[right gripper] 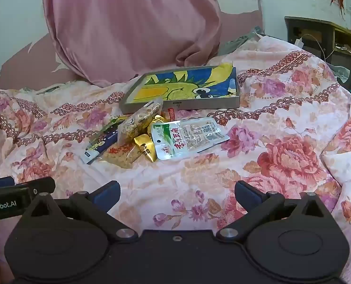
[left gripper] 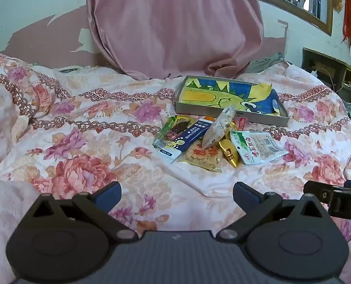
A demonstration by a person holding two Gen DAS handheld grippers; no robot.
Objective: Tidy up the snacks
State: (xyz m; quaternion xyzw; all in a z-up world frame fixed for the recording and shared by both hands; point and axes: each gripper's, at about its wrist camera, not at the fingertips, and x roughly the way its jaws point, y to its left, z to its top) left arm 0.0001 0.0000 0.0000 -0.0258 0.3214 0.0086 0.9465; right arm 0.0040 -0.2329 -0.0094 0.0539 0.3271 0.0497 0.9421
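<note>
Both tongs [left gripper: 177,194] [right gripper: 177,193] gape empty over quilt [left gripper: 80,142]; snack pile [left gripper: 213,139] fronts tray [left gripper: 232,113].

A bedroom — floral bedspread [left gripper: 80,142]; pink curtain [left gripper: 175,23].

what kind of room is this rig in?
Most likely a bedroom in a home. The snacks and a shallow box lie on a floral quilt spread over what looks like a bed, with a pink curtain against a peeling wall.

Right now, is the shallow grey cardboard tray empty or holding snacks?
Empty: shallow grey cardboard tray shows only its cartoon lining; snack packets lie outside.
</note>
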